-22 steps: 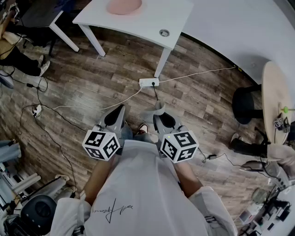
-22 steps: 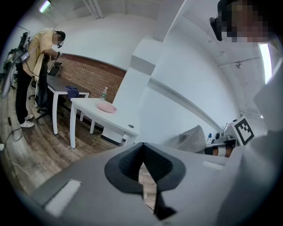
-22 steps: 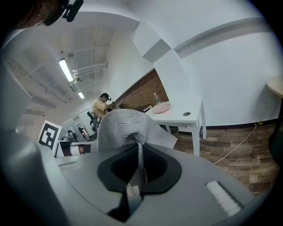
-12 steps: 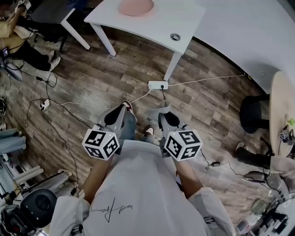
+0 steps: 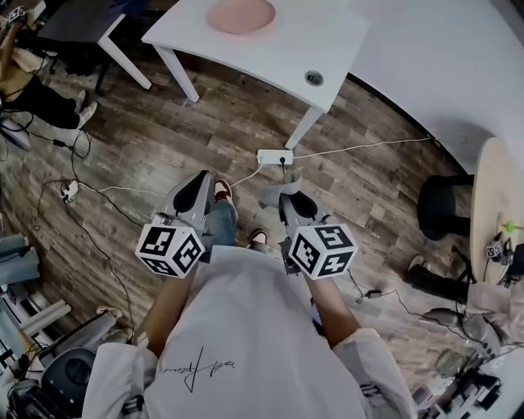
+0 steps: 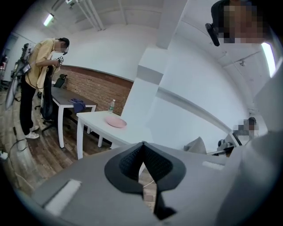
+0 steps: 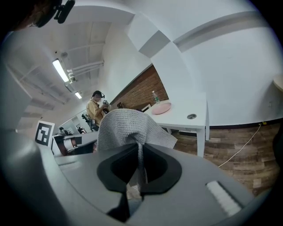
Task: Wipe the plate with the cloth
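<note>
The head view looks down on the person holding both tools over a brown wood-plank floor [image 5: 164, 139], where a white power strip [image 5: 275, 156] lies with its cables. Only the gripper views show the room standing up: a red brick wall [image 6: 97, 90], a second person in a yellow shirt [image 6: 40, 66] beside a dark desk [image 6: 66, 97], and a clear plastic bottle [image 6: 111, 106] at the far edge of the white table [image 5: 327, 41]. The round pink plate [image 5: 240, 15] sits on that table, well apart from both grippers.

The left gripper [image 5: 196, 190] has its jaws pressed together with nothing between them, as its own view shows plainly. The right gripper [image 5: 288, 200] pinches a grey waffle-weave cloth [image 7: 128, 126], whose fold stands up above the jaws and hides part of the room behind it.
</note>
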Demonstrator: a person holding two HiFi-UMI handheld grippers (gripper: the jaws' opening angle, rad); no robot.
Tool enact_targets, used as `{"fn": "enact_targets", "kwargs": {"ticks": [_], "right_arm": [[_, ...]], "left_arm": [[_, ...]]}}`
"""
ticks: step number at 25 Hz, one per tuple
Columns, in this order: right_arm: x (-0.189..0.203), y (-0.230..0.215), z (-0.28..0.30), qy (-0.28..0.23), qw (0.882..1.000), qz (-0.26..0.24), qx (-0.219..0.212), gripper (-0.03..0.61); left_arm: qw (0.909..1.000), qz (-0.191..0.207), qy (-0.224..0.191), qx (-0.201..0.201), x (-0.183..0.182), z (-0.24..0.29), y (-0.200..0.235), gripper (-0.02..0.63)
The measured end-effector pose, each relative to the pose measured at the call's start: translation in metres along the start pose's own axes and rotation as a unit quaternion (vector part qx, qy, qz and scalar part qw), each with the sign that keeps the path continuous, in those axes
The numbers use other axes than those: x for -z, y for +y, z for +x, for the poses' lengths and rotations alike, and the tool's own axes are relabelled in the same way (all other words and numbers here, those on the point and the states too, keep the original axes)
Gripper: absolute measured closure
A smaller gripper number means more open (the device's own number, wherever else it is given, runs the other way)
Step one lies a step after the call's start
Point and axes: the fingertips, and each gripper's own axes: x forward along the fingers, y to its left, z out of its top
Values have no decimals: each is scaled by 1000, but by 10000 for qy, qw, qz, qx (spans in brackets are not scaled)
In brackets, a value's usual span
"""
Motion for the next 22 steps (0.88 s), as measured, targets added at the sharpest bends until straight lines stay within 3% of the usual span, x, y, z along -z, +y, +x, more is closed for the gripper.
{"fn": "enact_targets", "kwargs": {"ticks": [3,12,22], "right_arm": [[-14,1,25,64,10000,-74,8,560],[-56,9,106,173,9996,-207,93,560],[-99,38,182,159,9992,-371,64,560]], "left_arm": [[9999,-110,-56,-3,-19,19,23,601],[9922,-1072,-165,622,-68,65,80,600],[9891,-960,-417,1037,-132,96,132,600]]}}
